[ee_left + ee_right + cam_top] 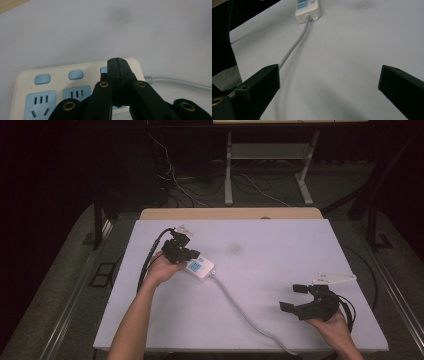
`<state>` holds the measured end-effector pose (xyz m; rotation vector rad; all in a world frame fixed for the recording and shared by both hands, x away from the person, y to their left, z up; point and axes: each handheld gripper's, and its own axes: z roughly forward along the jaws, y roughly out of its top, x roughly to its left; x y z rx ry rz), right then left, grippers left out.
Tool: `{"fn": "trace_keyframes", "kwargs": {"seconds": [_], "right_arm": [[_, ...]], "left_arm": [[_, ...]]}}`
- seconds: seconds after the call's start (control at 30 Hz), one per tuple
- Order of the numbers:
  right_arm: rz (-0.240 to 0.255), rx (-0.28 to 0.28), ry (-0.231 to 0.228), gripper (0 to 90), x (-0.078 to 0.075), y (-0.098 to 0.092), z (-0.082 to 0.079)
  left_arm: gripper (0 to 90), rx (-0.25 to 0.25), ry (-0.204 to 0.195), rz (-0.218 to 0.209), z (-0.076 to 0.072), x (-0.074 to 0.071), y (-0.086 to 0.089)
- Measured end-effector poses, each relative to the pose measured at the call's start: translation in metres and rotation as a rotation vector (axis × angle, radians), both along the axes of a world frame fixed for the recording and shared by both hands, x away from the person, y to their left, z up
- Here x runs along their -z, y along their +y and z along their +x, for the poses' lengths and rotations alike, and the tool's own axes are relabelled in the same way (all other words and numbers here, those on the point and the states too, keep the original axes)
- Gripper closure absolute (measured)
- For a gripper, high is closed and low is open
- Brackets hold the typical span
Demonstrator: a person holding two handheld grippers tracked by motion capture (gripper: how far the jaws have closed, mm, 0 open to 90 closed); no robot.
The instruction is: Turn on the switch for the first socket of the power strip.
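Power strip point(199, 267) (long axis diagonal)

Lab: white-topped table point(280, 270), trailing floor cables point(175, 182).

You see the power strip point(75, 75) as smooth cream plastic with a slight sheen, its sockets and switches pale blue plastic. Its cable point(294, 45) looks like grey rubbery sheathing. Under the strip the table point(280, 240) is matt white, edged beyond it in bare wood. Your left gripper point(117, 61) is matt black plastic with brass-coloured metal eyelets.
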<state>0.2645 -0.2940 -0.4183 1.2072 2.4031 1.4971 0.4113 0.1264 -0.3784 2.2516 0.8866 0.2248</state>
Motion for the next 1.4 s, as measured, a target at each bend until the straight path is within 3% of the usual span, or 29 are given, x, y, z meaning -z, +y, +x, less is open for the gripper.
{"fn": "trace_keyframes", "kwargs": {"seconds": [0.5,0.93,1.13,1.23,1.3,1.4], "right_arm": [[0.001,-0.007,0.003,3.3,0.000,0.000,0.000],[0.000,-0.009,0.003,3.4,0.000,0.001,0.000],[0.001,-0.007,0.001,3.3,0.000,0.001,0.000],[0.000,-0.008,0.002,3.3,0.000,0.001,0.000],[-0.001,-0.007,0.002,3.3,0.000,0.001,0.000],[0.001,-0.007,0.003,3.3,0.000,0.001,0.000]], "left_arm": [[89.2,-0.013,-0.029,-0.028,-0.025,-0.019,0.010],[75.3,-0.049,-0.070,-0.155,-0.058,-0.029,0.034],[57.5,-0.070,-0.075,-0.218,-0.071,-0.023,0.042],[40.7,-0.086,-0.079,-0.232,-0.077,-0.020,0.044],[25.0,-0.077,-0.078,-0.253,-0.080,-0.019,0.047],[12.5,-0.089,-0.087,-0.265,-0.087,-0.018,0.050]]}}
